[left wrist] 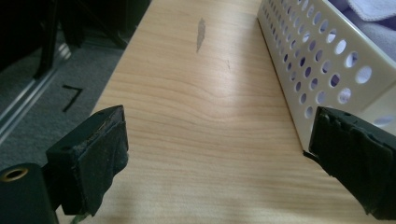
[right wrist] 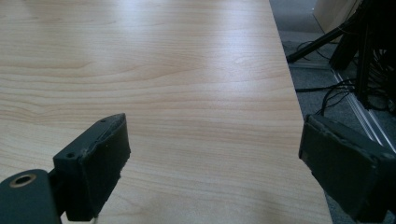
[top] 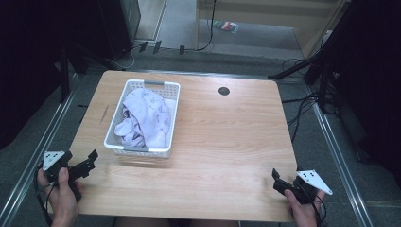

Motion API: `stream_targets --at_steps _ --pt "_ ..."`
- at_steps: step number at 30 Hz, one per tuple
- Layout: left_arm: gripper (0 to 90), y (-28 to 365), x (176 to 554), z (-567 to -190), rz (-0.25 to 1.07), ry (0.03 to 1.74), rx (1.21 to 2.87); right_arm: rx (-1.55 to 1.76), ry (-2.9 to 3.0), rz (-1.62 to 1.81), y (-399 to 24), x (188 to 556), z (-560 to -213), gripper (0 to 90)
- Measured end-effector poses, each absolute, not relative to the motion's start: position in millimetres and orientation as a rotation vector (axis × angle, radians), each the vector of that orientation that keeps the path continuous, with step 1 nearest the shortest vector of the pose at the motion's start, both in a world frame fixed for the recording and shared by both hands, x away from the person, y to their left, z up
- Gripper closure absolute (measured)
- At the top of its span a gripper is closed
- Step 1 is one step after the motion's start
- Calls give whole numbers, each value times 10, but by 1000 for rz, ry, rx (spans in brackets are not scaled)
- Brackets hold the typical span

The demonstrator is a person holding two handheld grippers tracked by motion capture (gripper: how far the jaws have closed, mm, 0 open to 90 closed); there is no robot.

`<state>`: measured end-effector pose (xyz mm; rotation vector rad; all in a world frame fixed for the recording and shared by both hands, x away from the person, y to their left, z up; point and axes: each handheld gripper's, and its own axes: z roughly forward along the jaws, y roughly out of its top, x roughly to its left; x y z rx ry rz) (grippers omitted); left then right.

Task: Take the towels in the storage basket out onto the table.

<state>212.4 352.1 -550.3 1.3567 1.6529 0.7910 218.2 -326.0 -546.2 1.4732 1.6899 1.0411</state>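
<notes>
A white perforated basket [top: 142, 118] stands on the left half of the wooden table [top: 227, 142], and a crumpled pale lilac cloth [top: 146, 116] lies inside it. My left gripper [top: 90, 161] rests at the table's front left corner, just short of the basket. Its jaws are open with nothing between them. In the left gripper view the gripper [left wrist: 224, 154] has bare wood between its jaws, the basket wall [left wrist: 322, 60] runs along the right, and the cloth [left wrist: 369, 9] peeks over the rim. My right gripper [top: 278, 182] sits open at the front right corner, and in its own view the gripper [right wrist: 217, 163] spans bare tabletop.
A round black cable hole [top: 224, 91] sits near the table's far edge. A grey scuff [left wrist: 201, 32] marks the wood left of the basket. Cables [top: 302, 109] and dark stands crowd the floor on the right, and metal rails [top: 38, 146] flank the table.
</notes>
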Motion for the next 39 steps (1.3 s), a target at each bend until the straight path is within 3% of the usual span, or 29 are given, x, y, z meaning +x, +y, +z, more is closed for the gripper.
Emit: stream_targets --at_steps 6,11,19,39 --pt "51 3529 2137 -5474 769 1678 1346 1475 1688 1043 -3264 2180 -5461 87" --pt "0 3480 2096 -5296 735 1622 1368 1475 1687 1042 -3262 2180 -5461 87" --pt "0 3240 2179 -4931 723 1535 1428 1476 1683 1038 -3261 2181 -5462 88" --pt "0 2676 3013 -4309 675 1495 1765 1479 1683 1043 -3266 2180 -5460 89"
